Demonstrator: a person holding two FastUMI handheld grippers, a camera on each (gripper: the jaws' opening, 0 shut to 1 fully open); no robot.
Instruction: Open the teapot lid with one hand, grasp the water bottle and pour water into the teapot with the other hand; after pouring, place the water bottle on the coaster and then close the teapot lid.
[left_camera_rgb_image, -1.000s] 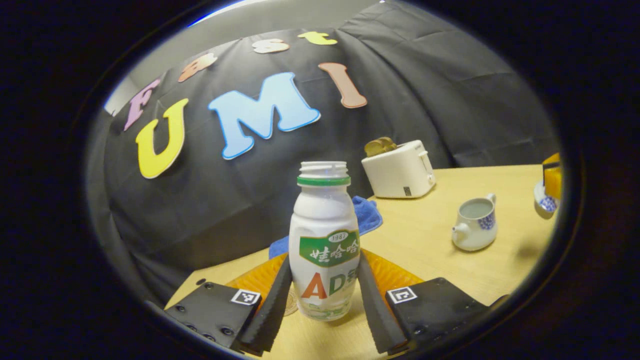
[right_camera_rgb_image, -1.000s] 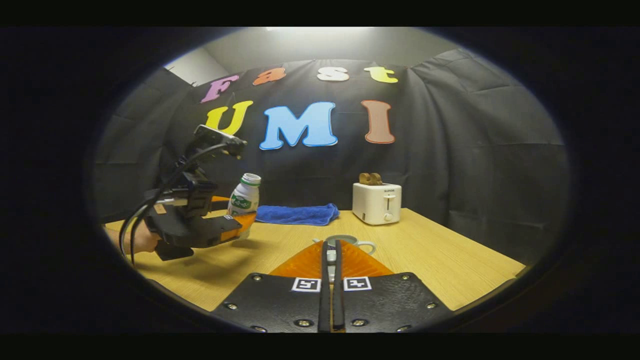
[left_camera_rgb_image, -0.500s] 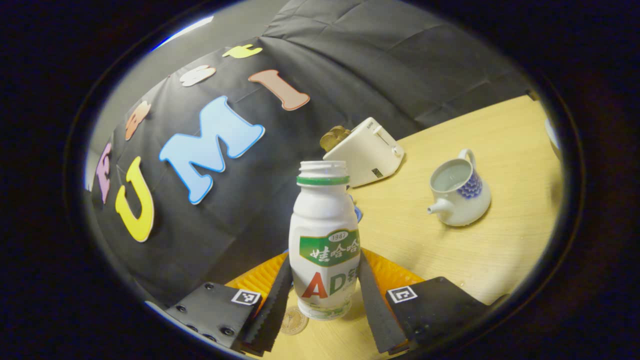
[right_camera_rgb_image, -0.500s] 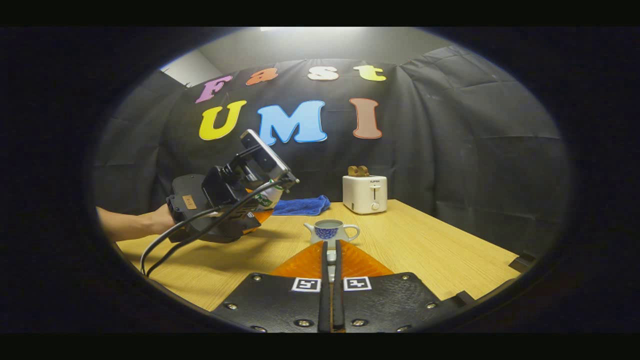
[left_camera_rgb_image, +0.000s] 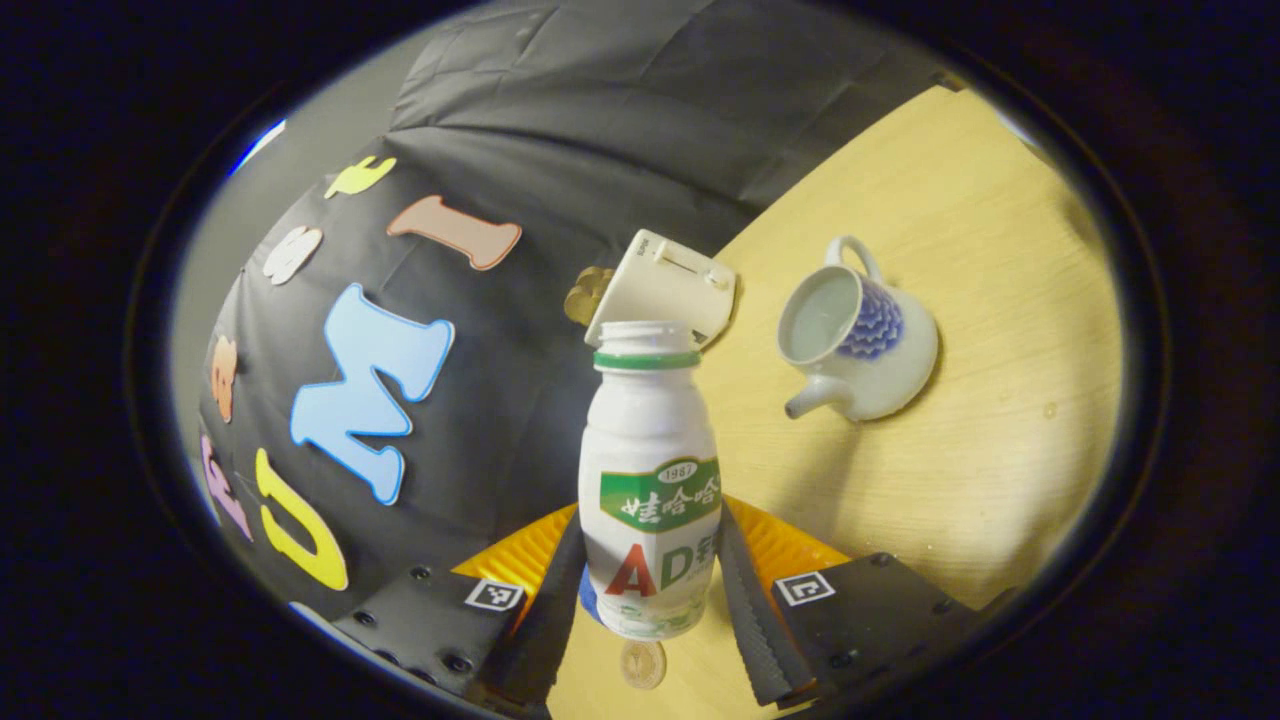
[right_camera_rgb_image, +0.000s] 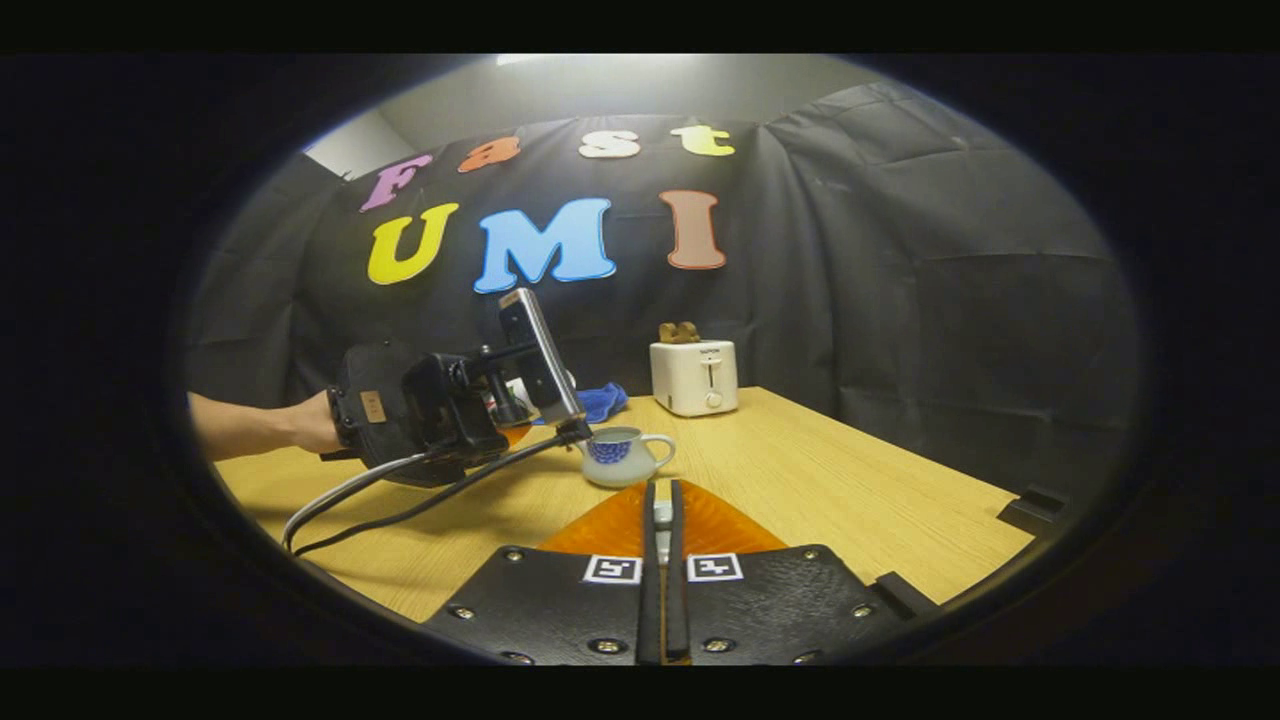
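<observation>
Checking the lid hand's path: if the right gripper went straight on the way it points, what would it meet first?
Probably the teapot, dead ahead beyond the right gripper. Depth is unclear, and the left gripper hangs close by its rim.

White toaster (right_camera_rgb_image: 693, 376) with toast (two slices, it seems), blue cloth (right_camera_rgb_image: 603, 401) beside it, wooden table (right_camera_rgb_image: 860, 480)

The left gripper (left_camera_rgb_image: 650, 590) is raised off the table and rolled sideways, its two fingers clamped against opposite sides of the water bottle (left_camera_rgb_image: 650, 480), just left of the teapot (right_camera_rgb_image: 620, 455) in the right gripper view. A bare hand (right_camera_rgb_image: 310, 425) and forearm reach in from the left, gripping its body from behind. The right gripper (right_camera_rgb_image: 661, 560) hangs level on the near side of the teapot, fingers drawn almost together on a small pale piece that cannot be made out.
</observation>
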